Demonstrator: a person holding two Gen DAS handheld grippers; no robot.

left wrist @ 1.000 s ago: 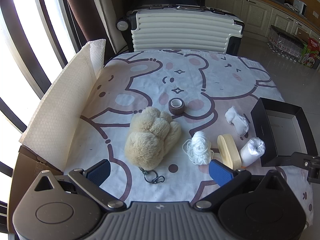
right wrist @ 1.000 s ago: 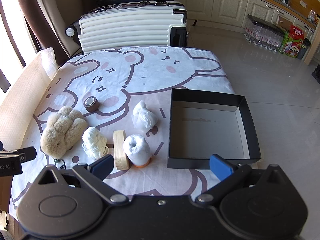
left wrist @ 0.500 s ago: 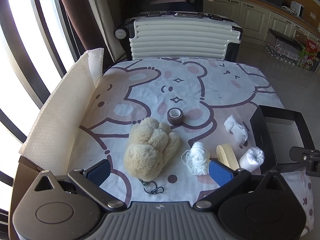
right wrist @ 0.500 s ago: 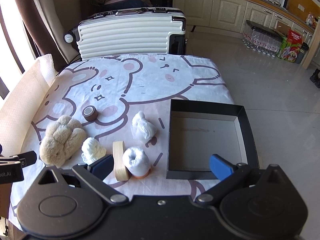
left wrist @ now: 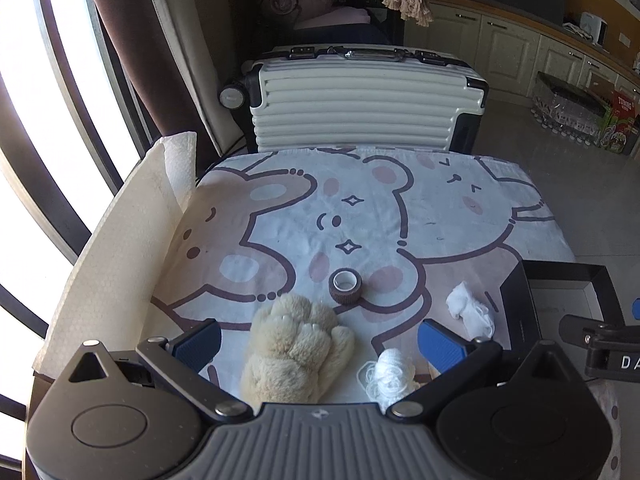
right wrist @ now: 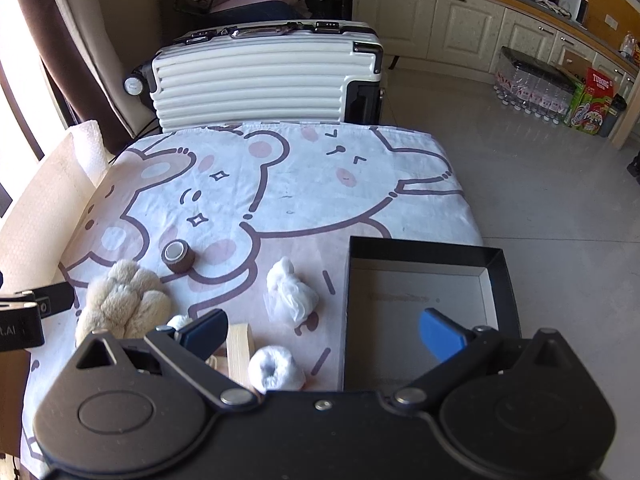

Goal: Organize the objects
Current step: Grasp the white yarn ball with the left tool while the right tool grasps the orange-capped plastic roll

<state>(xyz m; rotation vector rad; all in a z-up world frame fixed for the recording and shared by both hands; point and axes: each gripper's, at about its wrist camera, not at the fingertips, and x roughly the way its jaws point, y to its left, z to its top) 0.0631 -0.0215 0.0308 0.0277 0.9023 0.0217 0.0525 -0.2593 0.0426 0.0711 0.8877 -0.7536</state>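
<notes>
Both the left gripper (left wrist: 318, 338) and the right gripper (right wrist: 323, 333) hover with jaws apart, holding nothing. The fluffy beige paw-shaped plush (left wrist: 296, 350) lies between the left fingers, long axis running near to far. The open black cardboard box (right wrist: 505, 280) sits right, nearer the right gripper.

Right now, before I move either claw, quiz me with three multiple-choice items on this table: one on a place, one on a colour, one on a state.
1. Where does the brown tape roll stand?
A. in the box
B. on the cloth beyond the beige plush paw
C. on the suitcase

2. What colour are the outer walls of the open cardboard box?
A. black
B. red
C. green

3. What does the right claw hold?
A. the tape
B. the paw
C. nothing, open

Answers: B, it stands just past the paw; A, dark walls; C, its fingers are spread with nothing between them.
</notes>
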